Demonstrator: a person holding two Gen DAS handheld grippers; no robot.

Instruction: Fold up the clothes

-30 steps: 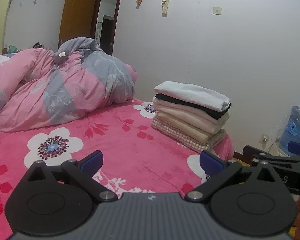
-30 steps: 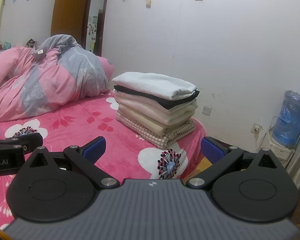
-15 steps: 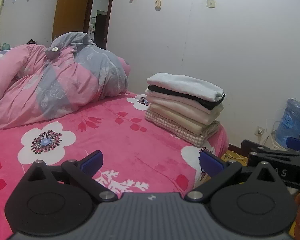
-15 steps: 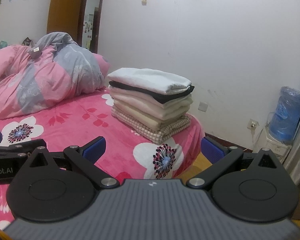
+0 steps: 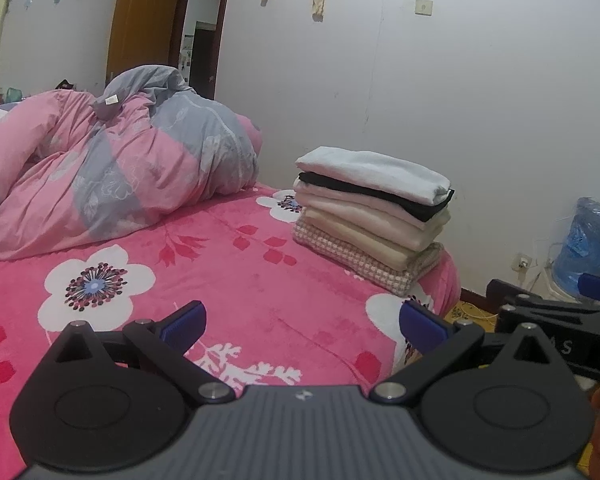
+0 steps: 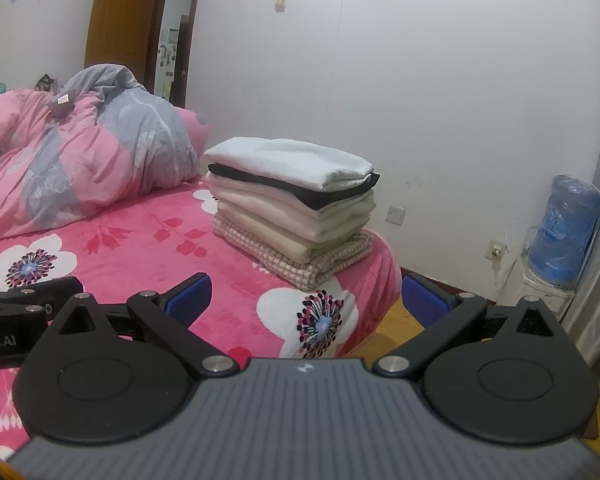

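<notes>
A stack of folded clothes (image 5: 370,216) (image 6: 292,204) sits at the far corner of the bed, with a white piece on top, a black one under it, cream pieces below and a checked one at the bottom. My left gripper (image 5: 302,322) is open over the pink flowered bedspread (image 5: 228,280), well short of the stack, holding nothing. My right gripper (image 6: 306,300) is open too, over the bed's corner, empty. Each gripper shows at the edge of the other's view: the right gripper (image 5: 560,316) and the left gripper (image 6: 16,312).
A crumpled pink and grey duvet (image 5: 100,168) (image 6: 72,156) fills the back left of the bed. A blue water bottle (image 6: 564,232) stands on a dispenser by the white wall at the right. An open doorway (image 5: 200,40) lies behind the duvet. Wooden floor (image 6: 396,320) shows past the bed's corner.
Both grippers have drawn back from the stack, which now looks smaller and farther off. Both stay open and empty.
</notes>
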